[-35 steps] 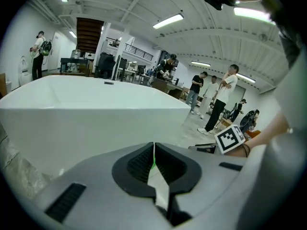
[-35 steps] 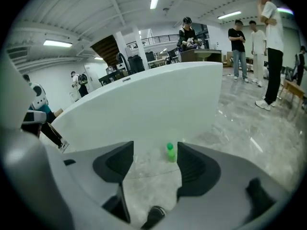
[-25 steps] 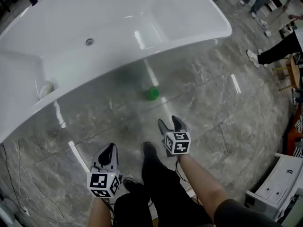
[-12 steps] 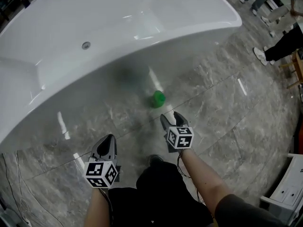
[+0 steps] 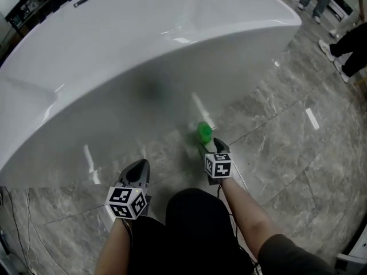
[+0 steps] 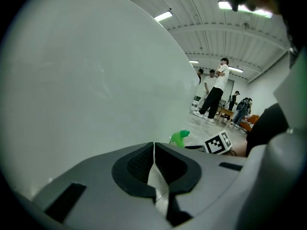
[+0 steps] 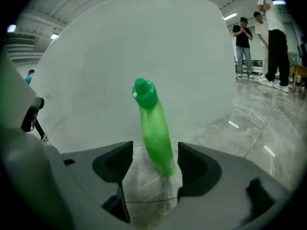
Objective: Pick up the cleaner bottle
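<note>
Straddling the cleaner bottle (image 5: 205, 133) beside the bathtub (image 5: 172, 50) wall, right gripper (image 5: 211, 149) fingers (image 7: 115, 162) gape; left gripper (image 5: 140, 166) fingers touch.

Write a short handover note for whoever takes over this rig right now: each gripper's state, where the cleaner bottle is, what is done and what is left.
Left gripper: jaws shut, empty, held low beside the white bathtub.
Right gripper: jaws open, one on each side of the green plastic cleaner bottle, not yet closed on it.
Bottle: on the grey marble floor, close to the tub's outer wall.
Done: right gripper lined up around the bottle.
To do: close the right jaws on the bottle and lift it.
</note>
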Tool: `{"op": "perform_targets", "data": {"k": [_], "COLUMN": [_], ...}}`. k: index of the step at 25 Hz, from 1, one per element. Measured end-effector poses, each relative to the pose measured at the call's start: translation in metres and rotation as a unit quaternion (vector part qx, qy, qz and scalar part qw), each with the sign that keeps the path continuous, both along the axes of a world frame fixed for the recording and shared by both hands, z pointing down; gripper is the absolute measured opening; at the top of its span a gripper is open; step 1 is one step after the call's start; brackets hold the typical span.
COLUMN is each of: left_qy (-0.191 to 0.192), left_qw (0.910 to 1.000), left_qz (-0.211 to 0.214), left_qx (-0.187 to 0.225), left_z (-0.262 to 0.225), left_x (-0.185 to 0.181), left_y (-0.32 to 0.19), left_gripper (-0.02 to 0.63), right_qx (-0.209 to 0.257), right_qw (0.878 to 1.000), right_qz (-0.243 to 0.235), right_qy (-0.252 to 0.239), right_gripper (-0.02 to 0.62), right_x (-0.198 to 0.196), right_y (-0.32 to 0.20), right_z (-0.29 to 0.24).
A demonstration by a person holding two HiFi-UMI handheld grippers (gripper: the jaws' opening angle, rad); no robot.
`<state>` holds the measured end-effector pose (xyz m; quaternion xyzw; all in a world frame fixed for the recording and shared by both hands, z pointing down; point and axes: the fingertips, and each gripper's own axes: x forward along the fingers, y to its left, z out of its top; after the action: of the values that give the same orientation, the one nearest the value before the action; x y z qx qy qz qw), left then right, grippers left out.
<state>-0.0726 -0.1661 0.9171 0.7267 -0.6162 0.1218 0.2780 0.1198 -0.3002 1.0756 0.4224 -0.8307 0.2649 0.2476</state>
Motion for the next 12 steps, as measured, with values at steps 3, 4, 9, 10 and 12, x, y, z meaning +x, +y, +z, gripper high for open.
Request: {"op": "perform_targets", "data": {"k": [3,4,9,10,12], "left_qy": [-0.006,-0.005,0.0,-0.002,-0.005], "left_qw": [1.0,1.0,0.9999,0.9999,0.9998], "left_qz": [0.0,-0.001,-0.013,-0.013,-0.014], "left_qx": [0.007,0.008,0.01,0.01,0.013], "left_z": [0.013,0.017,0.032,0.034,0.035], "left_x": [-0.002,-0.004,-0.014,-0.015,-0.017], "left_y": [-0.008,-0.01,-0.011,-0.012,-0.017], "left_gripper": [0.018,0.018,0.018,0.018,0.018], "right_qx": [0.005,0.01,0.037,0.042,0.046], "right_qw": [1.0,1.0,0.999,0.999,0.999], "right_qz": [-0.012,-0.015,-0.009,-0.004,0.005], "right_qy": [-0.003,0.0,0.024,0.026,0.021], "right_gripper": [0.295,0.295,0.295,0.295,0.295], "right_x": [-0.01,-0.013,-0.02,-0.019,-0.016], "right_y": [-0.006,-0.009,-0.031,-0.037,-0.046], "right_z": [0.017,0.021,0.035,0.036,0.039]}}
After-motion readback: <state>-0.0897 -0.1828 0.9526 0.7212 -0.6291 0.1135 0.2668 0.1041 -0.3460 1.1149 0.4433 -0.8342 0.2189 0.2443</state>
